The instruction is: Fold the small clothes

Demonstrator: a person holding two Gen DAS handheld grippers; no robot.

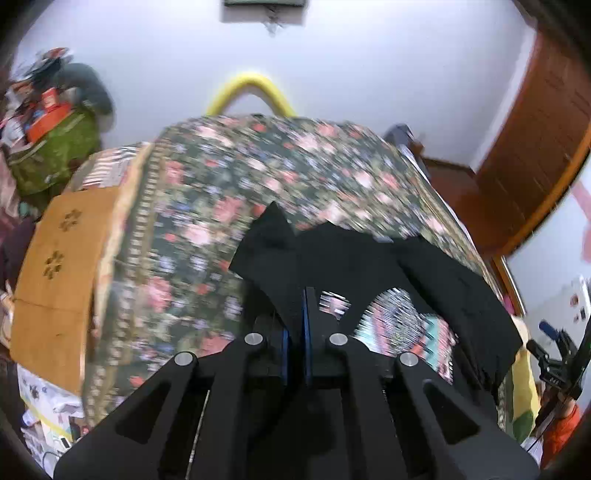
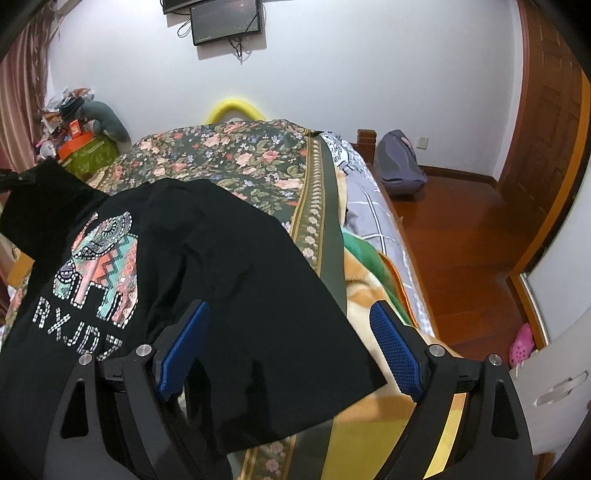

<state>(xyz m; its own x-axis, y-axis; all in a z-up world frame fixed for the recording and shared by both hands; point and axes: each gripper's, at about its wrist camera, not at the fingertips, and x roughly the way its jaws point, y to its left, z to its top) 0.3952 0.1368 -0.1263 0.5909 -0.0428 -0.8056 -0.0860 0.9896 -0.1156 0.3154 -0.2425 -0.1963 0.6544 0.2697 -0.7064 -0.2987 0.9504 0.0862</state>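
A T-shirt is lying spread on a bedspread that is covering a bed. The left gripper is holding a fold of the T-shirt above the bedspread. The right gripper is sitting over the T-shirt's near right part, one finger on each side of it. A backpack is resting on the floor right of the bed. A heap of boxes is standing left of the bed, against the wall, where a screen is hanging.
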